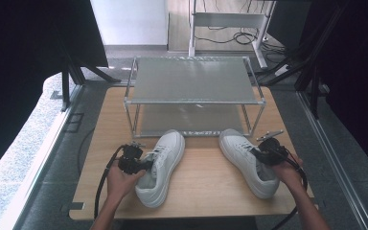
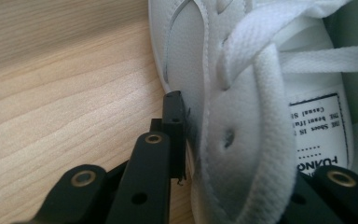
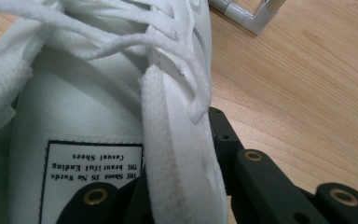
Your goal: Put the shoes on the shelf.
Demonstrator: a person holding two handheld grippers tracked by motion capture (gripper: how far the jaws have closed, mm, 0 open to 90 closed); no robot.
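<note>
Two white lace-up shoes lie on the wooden table [image 1: 206, 191], toes toward the rack. My left gripper [image 1: 147, 165] is at the left shoe [image 1: 166, 158], at the outer side of its opening. In the left gripper view the gripper [image 2: 242, 154] straddles the left shoe's [image 2: 242, 84] side wall, one jaw pressed on the outside and the other inside by the insole label. My right gripper [image 1: 258, 155] holds the right shoe [image 1: 243, 155] the same way. In the right gripper view the gripper [image 3: 168, 163] clamps the right shoe's [image 3: 98, 102] collar wall.
A two-tier metal shoe rack [image 1: 194, 81] with bare shelves stands at the table's far half, just beyond the shoes' toes. Its white tube corner [image 3: 242, 16] is near the right shoe. Black cables trail from both grippers toward the table's front edge.
</note>
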